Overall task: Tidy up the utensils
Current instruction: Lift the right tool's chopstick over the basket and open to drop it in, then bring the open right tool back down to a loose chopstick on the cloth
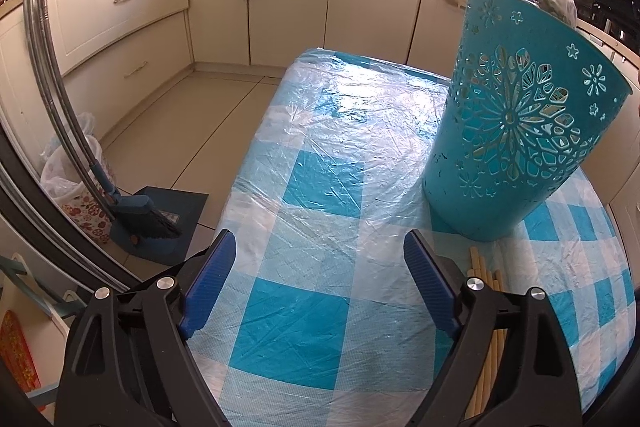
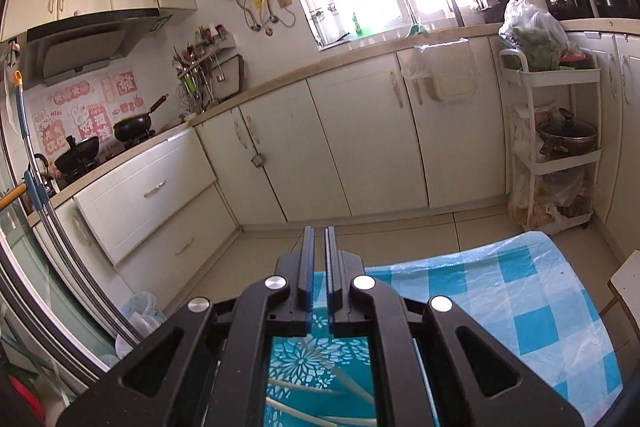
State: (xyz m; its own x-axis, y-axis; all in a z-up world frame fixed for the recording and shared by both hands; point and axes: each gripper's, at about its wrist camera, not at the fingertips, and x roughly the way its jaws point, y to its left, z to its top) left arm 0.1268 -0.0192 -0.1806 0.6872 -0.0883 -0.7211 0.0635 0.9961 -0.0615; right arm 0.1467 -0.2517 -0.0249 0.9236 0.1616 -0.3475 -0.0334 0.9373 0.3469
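Wooden chopsticks (image 1: 486,281) beside left gripper (image 1: 320,247) (right)

Open tablecloth (image 1: 320,155) left of tall bin (image 1: 516,131)

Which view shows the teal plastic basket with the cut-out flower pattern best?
The left wrist view: the teal plastic basket with cut-out flowers stands whole on the checked tablecloth, rim to base. The right wrist view shows only a patch of its patterned wall below the hand-held gripper, with pale sticks inside.
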